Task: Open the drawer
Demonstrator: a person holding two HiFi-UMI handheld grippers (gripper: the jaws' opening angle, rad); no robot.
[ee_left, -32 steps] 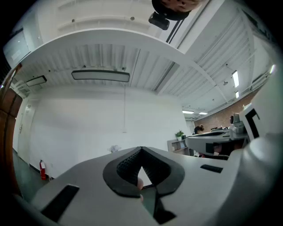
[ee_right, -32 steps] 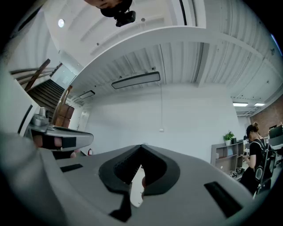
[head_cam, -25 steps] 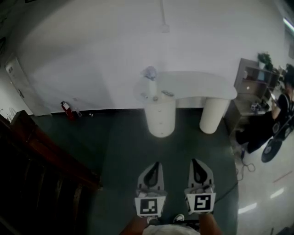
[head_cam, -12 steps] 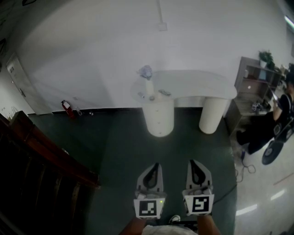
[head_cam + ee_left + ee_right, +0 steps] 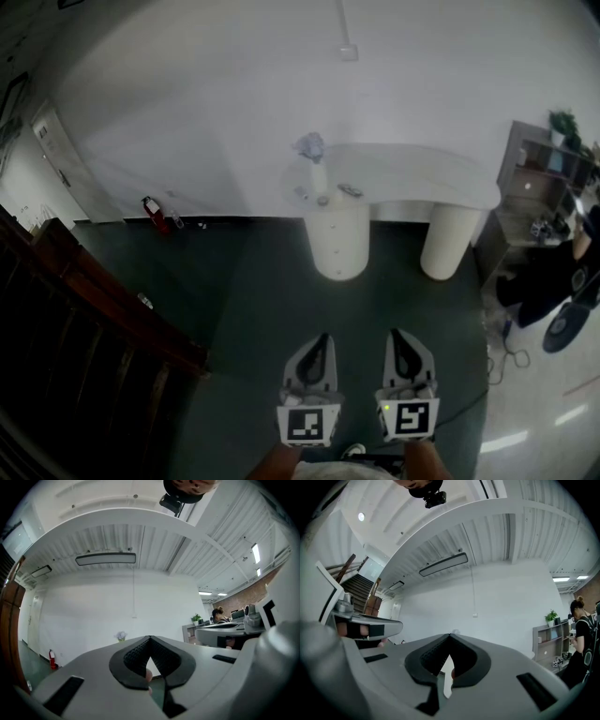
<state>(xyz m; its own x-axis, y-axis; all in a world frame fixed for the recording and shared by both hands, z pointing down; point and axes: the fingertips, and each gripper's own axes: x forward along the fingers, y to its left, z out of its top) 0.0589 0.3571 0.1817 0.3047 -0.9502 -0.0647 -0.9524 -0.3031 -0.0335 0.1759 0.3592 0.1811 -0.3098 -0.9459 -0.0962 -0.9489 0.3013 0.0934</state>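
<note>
We cannot pick out the drawer itself from here: no front, seam or handle shows at this range. What we see is the white bench (image 5: pixel 412 173) at about 12 to 1 o'clock from the claws, well apart from them, against the white wall (image 5: pixel 206 112). It stands on a round white left pedestal (image 5: pixel 338 242) and a round white right pedestal (image 5: pixel 448 242). A pale vase (image 5: pixel 317 173) with a tuft of flowers stands on the bench's left end, with a few small items beside it that are too small to name.

The left claw (image 5: pixel 322 336) and the right claw (image 5: pixel 396 332) sit side by side at 6 o'clock in the head view, over the dark green floor (image 5: pixel 262 309), both pointing at the bench. In its own view the left claw (image 5: pixel 150 638) has its tips together with nothing held. The right claw (image 5: pixel 450 635) is also closed and empty.

A red extinguisher (image 5: pixel 154 215) stands at 10 o'clock by the wall, a dark wooden rail (image 5: pixel 103 309) runs at 9 o'clock, and a person (image 5: pixel 562 272) sits at 3 o'clock.

Against the frame a second ago, the bench and its pedestals sit slightly further right in the picture, as does the extinguisher. The person is nearer the right edge. Both claws keep the same place and the same closed state.
</note>
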